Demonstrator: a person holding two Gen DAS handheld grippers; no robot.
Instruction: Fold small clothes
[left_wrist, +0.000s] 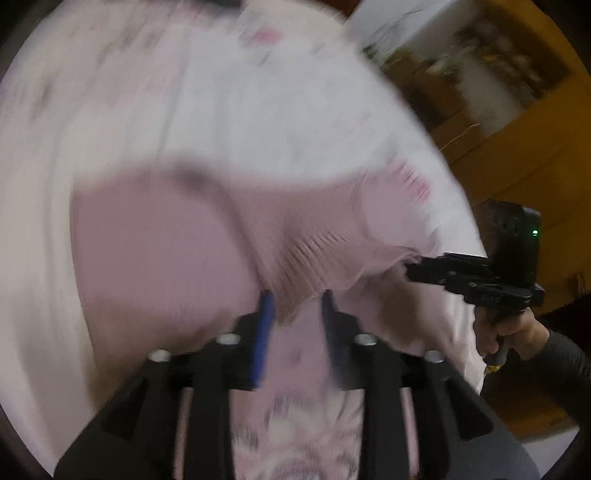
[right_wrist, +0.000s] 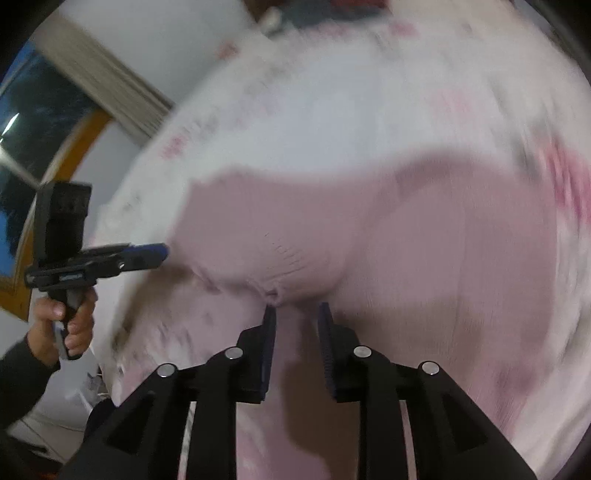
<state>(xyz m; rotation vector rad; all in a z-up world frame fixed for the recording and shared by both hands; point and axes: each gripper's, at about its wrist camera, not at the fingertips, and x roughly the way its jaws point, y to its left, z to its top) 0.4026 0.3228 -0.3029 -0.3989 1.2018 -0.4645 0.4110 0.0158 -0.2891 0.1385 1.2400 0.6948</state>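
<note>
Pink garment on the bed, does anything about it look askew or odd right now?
Yes. The pink garment lies bunched rather than flat on the sheet, its ribbed edge puckered near both open grippers, left and right. Blur hides finer detail; no damage shows.

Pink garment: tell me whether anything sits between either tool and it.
Nothing visible does. The left tool has its blue fingers open at the pink garment's ribbed edge; the right tool is open at the same edge. Both views are blurred, and only the bedsheet lies underneath.
</note>
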